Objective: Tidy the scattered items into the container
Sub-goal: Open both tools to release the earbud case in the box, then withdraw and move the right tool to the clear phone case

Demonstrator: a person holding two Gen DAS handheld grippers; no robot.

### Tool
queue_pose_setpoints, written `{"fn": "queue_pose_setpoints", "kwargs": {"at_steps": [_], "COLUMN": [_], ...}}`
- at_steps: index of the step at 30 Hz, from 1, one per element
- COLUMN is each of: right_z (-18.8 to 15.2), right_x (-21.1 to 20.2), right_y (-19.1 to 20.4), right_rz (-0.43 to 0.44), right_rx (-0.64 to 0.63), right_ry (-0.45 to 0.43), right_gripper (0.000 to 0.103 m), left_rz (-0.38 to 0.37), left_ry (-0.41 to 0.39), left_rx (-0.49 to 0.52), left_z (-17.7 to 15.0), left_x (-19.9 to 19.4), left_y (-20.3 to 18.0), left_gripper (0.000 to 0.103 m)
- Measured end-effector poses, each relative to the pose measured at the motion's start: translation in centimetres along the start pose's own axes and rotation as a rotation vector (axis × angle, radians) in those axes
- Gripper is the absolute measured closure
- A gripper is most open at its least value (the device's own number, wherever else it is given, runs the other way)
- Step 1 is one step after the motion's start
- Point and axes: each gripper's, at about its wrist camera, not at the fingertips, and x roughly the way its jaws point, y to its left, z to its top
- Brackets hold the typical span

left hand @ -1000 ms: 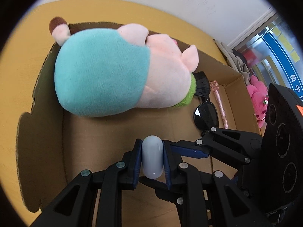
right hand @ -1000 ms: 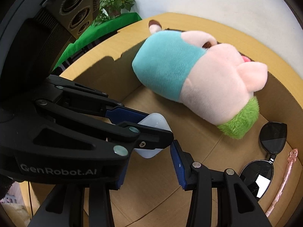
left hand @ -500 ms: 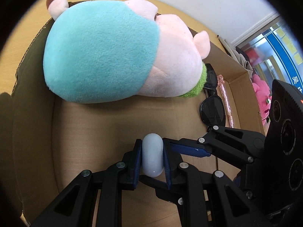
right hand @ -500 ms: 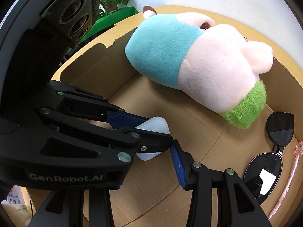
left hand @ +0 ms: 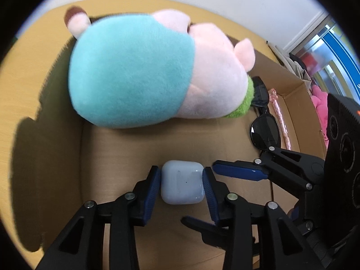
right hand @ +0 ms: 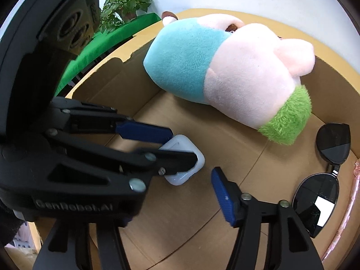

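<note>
Through my left wrist camera, my left claw [left hand: 181, 183] is spreading its jaws around the small pale-blue rounded plastic earbud case [left hand: 182, 181], which lies flat on the floor of the brown cardboard box [left hand: 292, 94]. The blue pads stand just beside its two sides, perhaps barely brushing. At twelve o'clock lies the big teal-and-pink plush toy [left hand: 155, 72]; at two o'clock the black sunglasses [left hand: 265, 128] and a thin pink pen [left hand: 279, 112].

Through my right wrist camera, my right claw [right hand: 193, 173] is also opening, with nothing between its pads. The case [right hand: 186, 164] sits at nine o'clock from the visible right pad, under the left claw's fingers.

I judge this the release step: the case is delivered. Next I should finish opening and lift the left claw straight up without nudging the case.
</note>
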Motion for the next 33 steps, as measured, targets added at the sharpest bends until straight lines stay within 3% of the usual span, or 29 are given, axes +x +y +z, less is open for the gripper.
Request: {"fn": "queue_pose_setpoints", "kwargs": {"at_steps": [7, 9, 11, 14, 17, 19, 23, 27, 33], "right_z": [-1.8, -2.8, -3.6, -5.5, -7.3, -6.8, -9.0, -10.5, -11.1], "right_x": [-3.7, -5.8, -8.5, -12.9, -15.8, -15.5, -16.5, -16.5, -16.8], "right_y": [1.7, 2.6, 3.8, 6.1, 8.1, 9.7, 11.1, 12.3, 13.3], "right_rz": [-0.055, -0.111, -0.19, -0.273, -0.329, -0.375, -0.479, -0.47, -0.452], "right_rx": [-0.012, -0.026, -0.03, -0.009, 0.062, 0.106, 0.153, 0.195, 0.191], "right_ry": [-0.05, -0.085, -0.145, -0.247, -0.335, -0.363, -0.364, -0.353, -0.372], "right_gripper": [0.005, 0.003, 0.0, 0.0, 0.0, 0.0, 0.0, 0.0, 0.0], "left_rz": [0.136, 0.165, 0.196, 0.254, 0.301, 0.321, 0.327, 0.289, 0.332], "left_ry": [-0.125, -0.211, -0.298, -0.431, -0.499, -0.516, -0.541, -0.521, -0.488], "left_rx": [0.063, 0.079, 0.085, 0.088, 0.082, 0.078, 0.057, 0.008, 0.03], "left_z": [-0.7, -2.0, -3.4, -6.6, -9.7, -10.7, -15.2, -18.3, -21.1], "left_x": [-5.3, -8.1, -10.6, -14.1, -15.7, -15.6, -16.9, -17.3, -17.4], "left_y": [-0.9, -0.8, -1.1, -1.6, -3.0, -4.9, -4.9, -3.9, -2.8], "left_gripper": [0.064, 0.057, 0.037, 0.025, 0.024, 0.024, 0.024, 0.024, 0.024]}}
